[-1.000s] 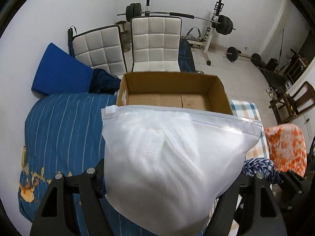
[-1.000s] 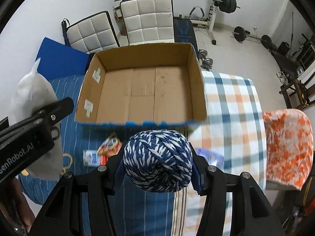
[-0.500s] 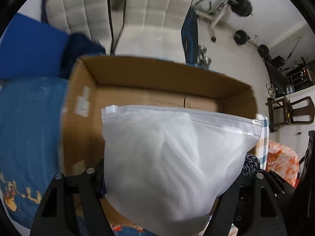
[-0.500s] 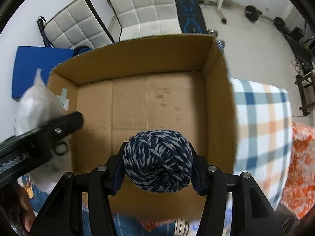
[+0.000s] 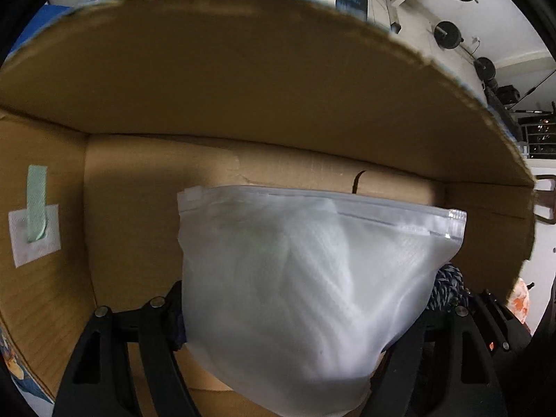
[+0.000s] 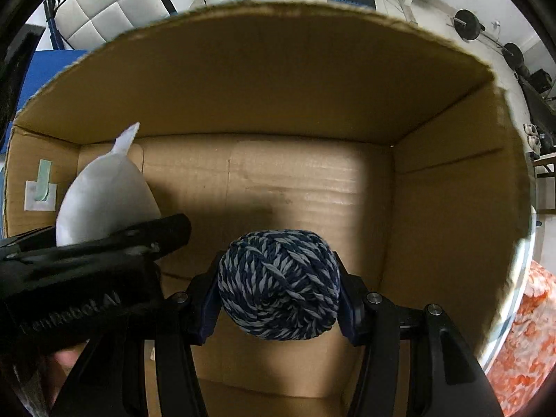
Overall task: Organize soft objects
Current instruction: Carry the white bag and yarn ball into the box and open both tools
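- Two soft things hang over the cardboard box (image 6: 451, 208) at once: a frosted zip bag (image 5: 302, 278) of white knit in my left gripper (image 5: 278, 316), and a blue-and-white yarn ball (image 6: 278, 285) in my right gripper (image 6: 278, 288).
- My right gripper pinches the yarn ball across its middle, pads pressed into both flanks, so the round ball cannot roll out while I point it down at the box floor.
- My left gripper has the zip bag by its lower bulge, sealed edge leading towards the floor; its jaws have just been opening, yet the bag sits between them and I judge it not dropped.
- Both loads are inside the box walls, above bare cardboard, the bag towards the side wall with the taped label (image 5: 34, 232), the ball nearer the centre.
- I keep them side by side, close but apart, so each lands on its own patch of floor.
- Next, I judge, comes letting go low enough that neither bounces against the other.
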A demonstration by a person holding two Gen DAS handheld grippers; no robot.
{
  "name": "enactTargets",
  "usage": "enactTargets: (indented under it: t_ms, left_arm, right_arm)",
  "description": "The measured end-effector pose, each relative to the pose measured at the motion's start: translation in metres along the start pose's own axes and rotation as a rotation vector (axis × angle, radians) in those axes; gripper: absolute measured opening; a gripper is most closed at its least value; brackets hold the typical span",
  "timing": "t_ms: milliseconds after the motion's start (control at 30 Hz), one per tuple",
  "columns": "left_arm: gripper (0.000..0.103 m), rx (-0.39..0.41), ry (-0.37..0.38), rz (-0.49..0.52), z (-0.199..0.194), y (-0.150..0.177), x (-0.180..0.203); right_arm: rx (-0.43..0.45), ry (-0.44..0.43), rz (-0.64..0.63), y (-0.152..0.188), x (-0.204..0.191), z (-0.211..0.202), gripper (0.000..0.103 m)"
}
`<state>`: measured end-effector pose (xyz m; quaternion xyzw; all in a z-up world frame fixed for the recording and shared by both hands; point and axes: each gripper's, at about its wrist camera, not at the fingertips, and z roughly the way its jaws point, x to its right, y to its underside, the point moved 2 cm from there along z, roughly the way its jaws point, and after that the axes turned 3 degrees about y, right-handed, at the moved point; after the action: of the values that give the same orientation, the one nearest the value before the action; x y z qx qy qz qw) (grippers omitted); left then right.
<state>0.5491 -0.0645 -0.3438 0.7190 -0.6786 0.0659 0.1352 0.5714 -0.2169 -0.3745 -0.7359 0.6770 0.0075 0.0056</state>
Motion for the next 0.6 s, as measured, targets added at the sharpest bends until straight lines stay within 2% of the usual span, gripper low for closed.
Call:
enactTargets:
  t_ms: [200, 267, 367, 600]
  left_arm:
    - [0.08, -0.031, -0.055, 0.016, 0.009, -0.005, 0.009]
    - [0.09, -0.034, -0.067, 0.01, 0.01, -0.006, 0.01]
    - [0.1, -0.017, -0.08, 0.011, 0.007, -0.008, 0.017]
    - [0.102, 0.032, -0.114, 0.04, -0.022, -0.007, 0.034]
  right_arm:
    - [-0.026, 0.011, -0.02, -0.002, -0.005, 0.009, 0.059]
    - [-0.034, 0.01, -0.02, -0.002, -0.004, 0.011, 0.059]
    - [-0.038, 0.013, -0.024, -0.003, -0.008, 0.011, 0.059]
    - [-0.024, -0.022, 0.0, -0.002, -0.014, -0.003, 0.067]
